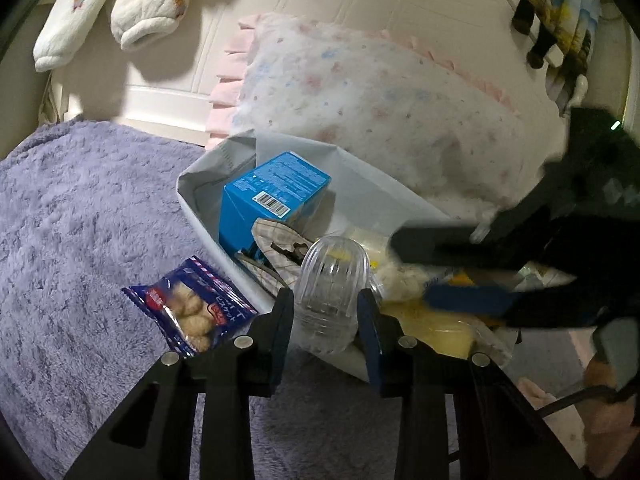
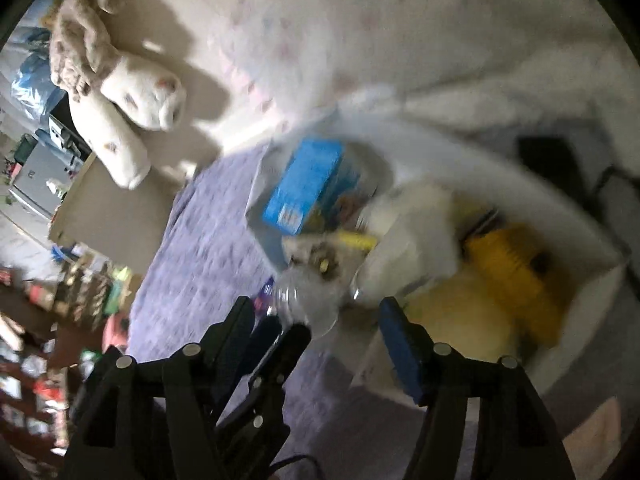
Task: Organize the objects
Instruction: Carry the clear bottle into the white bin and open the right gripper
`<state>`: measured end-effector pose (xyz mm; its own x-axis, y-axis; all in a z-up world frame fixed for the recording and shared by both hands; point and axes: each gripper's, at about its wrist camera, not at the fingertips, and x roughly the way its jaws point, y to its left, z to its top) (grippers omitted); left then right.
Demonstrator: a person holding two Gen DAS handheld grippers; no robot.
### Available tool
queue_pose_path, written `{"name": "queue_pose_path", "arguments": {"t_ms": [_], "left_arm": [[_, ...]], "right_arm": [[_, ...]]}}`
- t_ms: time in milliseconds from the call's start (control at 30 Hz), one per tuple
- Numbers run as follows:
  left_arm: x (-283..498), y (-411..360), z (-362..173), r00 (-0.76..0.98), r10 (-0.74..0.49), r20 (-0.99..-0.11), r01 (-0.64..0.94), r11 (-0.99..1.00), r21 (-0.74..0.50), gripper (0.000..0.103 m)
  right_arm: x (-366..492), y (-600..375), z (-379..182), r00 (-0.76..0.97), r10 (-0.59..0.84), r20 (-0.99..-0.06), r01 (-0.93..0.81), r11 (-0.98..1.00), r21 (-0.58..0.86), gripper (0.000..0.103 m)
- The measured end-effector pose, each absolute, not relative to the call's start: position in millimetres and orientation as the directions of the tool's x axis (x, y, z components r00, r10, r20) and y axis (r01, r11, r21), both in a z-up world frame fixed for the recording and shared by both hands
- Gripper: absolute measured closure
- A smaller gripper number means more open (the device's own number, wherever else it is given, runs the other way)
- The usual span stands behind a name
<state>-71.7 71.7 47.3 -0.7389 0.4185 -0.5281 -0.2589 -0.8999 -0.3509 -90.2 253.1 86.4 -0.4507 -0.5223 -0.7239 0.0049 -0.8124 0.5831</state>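
Two left fingers flank clear ribbed cup | over white bin

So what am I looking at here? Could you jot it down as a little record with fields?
place: a bed with a purple blanket and a flowery pillow
container: white bin, already crowded
in the bin: blue box, yellow things
left tool: around a clear plastic jar at the bin's edge
right tool: open above the bin, blurred
outside the bin: snack packet on the blanket
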Motion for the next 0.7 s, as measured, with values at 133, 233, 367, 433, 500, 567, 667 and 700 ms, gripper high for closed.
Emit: {"name": "queue_pose_path", "arguments": {"t_ms": [133,233,367,433,500,567,667,700], "left_arm": [[-72,71,46,-0.738,0.414,-0.533,-0.259,-0.903,-0.343,0.077],[-73,70,46,-0.745,0.384,-0.546,-0.237,-0.917,-0.323,0.080],[-75,65,43,-0.746,0.367,-0.555,-0.219,-0.923,-0.317,0.086],[-74,63,44,-0.742,0.389,-0.545,-0.234,-0.913,-0.334,0.089],[-70,65,48,-0.748,0.372,-0.549,-0.237,-0.923,-0.303,0.087],[-66,67,51,-0.765,0.322,-0.557,-0.214,-0.944,-0.252,0.083],[-62,63,50,-0.764,0.272,-0.585,-0.164,-0.959,-0.232,0.083],[-59,62,50,-0.762,0.263,-0.592,-0.150,-0.961,-0.234,0.083]], "right_arm": [[-101,239,63,-0.360,-0.590,-0.723,0.020,-0.779,0.626,0.051],[-115,226,47,-0.285,-0.642,-0.711,0.048,-0.751,0.659,0.051],[-131,231,25,-0.275,-0.707,-0.651,-0.038,-0.669,0.743,0.055],[-133,238,26,-0.341,-0.706,-0.620,-0.072,-0.638,0.766,0.057],[-135,245,31,-0.416,-0.696,-0.586,-0.085,-0.611,0.787,0.059],[-133,256,36,-0.514,-0.670,-0.535,-0.083,-0.582,0.809,0.062],[-131,268,41,-0.630,-0.617,-0.471,-0.053,-0.571,0.819,0.063],[-130,270,44,-0.669,-0.586,-0.458,-0.037,-0.588,0.808,0.064]]}}
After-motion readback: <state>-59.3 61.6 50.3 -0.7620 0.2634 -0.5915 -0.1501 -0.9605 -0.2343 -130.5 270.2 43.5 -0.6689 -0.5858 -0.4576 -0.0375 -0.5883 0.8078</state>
